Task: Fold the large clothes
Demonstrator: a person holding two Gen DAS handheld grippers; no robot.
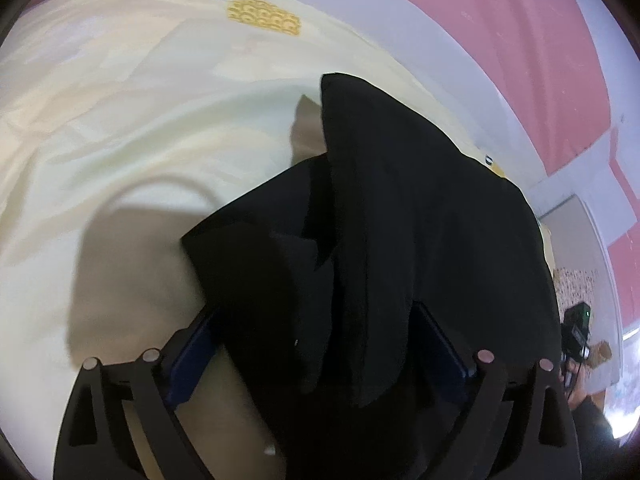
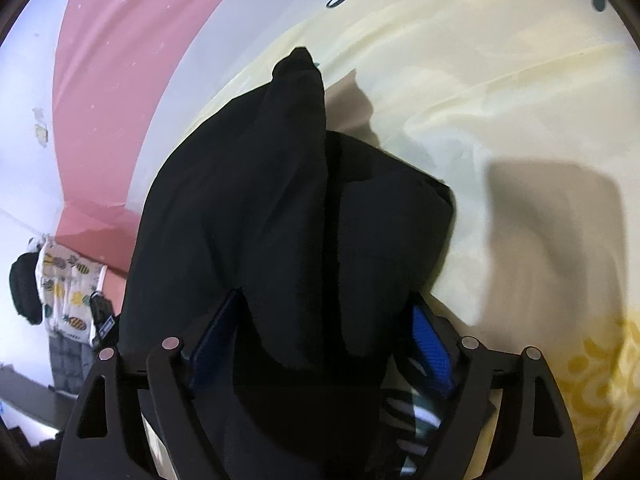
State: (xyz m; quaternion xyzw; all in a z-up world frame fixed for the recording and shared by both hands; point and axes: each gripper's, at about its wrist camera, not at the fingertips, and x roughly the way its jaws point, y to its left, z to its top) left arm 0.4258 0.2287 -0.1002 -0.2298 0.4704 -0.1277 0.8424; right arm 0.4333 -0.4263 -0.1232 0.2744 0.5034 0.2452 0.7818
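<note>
- One black garment (image 1: 400, 208) lies bunched in thick folds on a pale yellow bedsheet (image 1: 120, 140), and it fills the middle of both wrist views.
- In the left wrist view the cloth runs down between the two blue-padded fingers (image 1: 192, 360) of the left gripper (image 1: 320, 344). The jaws stand wide, and a gap shows between the left pad and the cloth. The right pad sits close against a fold; whether it touches cannot be told.
- In the right wrist view the same garment (image 2: 260, 200) drapes between the fingers (image 2: 432, 348) of the right gripper (image 2: 320, 344). These jaws are spread wide too, and the pads flank the cloth without visibly squeezing it.
- A tall ridge of cloth rises ahead of each gripper, with a lower, flatter fold beside it towards the open sheet.
- The sheet (image 2: 500, 100) bears printed pineapples: one whole pineapple (image 1: 264, 18) in the left view, and two partly in view in the right one.
- Dark shadows fall on the sheet beside the garment.
- Beyond the bed stands a pink and white wall (image 1: 500, 40).
- No containers appear.
- At the right edge of the left view a person's hand (image 1: 576, 380) grips a black device.
</note>
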